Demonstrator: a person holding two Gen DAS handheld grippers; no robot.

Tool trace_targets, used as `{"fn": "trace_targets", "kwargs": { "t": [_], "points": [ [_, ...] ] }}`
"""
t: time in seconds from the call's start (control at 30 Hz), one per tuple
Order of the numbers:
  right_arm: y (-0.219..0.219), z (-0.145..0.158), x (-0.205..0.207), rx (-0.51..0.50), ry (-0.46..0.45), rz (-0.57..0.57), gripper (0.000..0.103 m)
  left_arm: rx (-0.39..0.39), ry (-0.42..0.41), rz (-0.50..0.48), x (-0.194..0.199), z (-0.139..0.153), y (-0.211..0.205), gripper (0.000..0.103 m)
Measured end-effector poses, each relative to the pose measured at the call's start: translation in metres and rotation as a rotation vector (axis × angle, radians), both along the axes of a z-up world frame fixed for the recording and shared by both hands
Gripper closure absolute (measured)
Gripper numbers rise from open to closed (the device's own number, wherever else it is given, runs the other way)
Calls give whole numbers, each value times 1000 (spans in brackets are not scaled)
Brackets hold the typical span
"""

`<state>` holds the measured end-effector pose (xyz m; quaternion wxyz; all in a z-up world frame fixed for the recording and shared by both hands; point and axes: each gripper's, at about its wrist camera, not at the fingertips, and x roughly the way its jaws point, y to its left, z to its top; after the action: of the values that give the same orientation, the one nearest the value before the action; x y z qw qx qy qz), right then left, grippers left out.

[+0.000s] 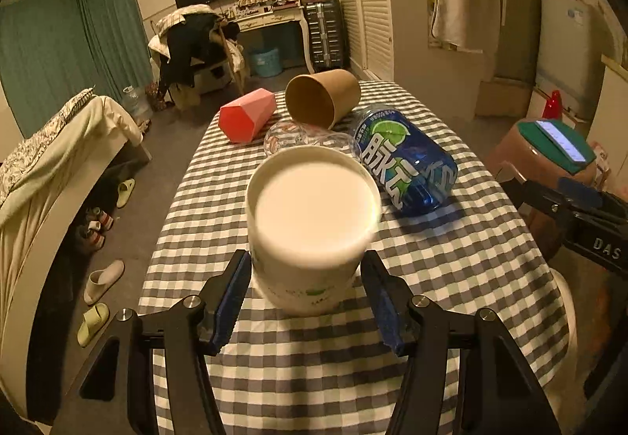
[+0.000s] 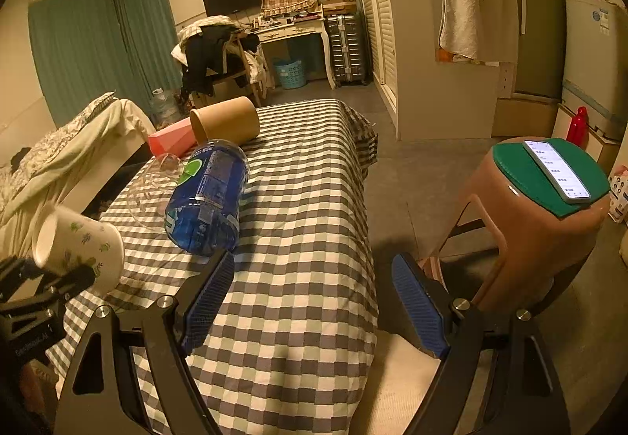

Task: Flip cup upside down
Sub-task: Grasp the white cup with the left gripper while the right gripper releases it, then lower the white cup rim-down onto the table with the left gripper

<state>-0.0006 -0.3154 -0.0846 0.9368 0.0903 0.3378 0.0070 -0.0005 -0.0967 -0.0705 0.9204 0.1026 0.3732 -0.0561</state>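
A white paper cup with a green leaf print sits between the blue pads of my left gripper. Its flat closed base faces the camera. In the right wrist view the cup is tilted, base pointing up and left, wide end just above the checked tablecloth. The left gripper's pads press the cup's sides. My right gripper is open and empty at the table's right edge.
Lying on the table behind the cup are a blue plastic bottle, a clear glass, a brown paper cup and a pink hexagonal cup. A brown stool with a phone stands right of the table.
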Motion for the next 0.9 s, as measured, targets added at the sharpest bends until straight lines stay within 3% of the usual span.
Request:
{"fn": "trace_targets", "kwargs": {
  "t": [0.3,0.77,0.9],
  "points": [
    [-1,-2,0,-2,8,-7,20,-63,33,31,-4,-10,12,44],
    [15,2,-2,-29,12,11,20,-88,58,48,-19,-22,26,44],
    [18,8,-6,-41,3,6,20,-96,43,35,-22,-17,26,39]
  ]
}}
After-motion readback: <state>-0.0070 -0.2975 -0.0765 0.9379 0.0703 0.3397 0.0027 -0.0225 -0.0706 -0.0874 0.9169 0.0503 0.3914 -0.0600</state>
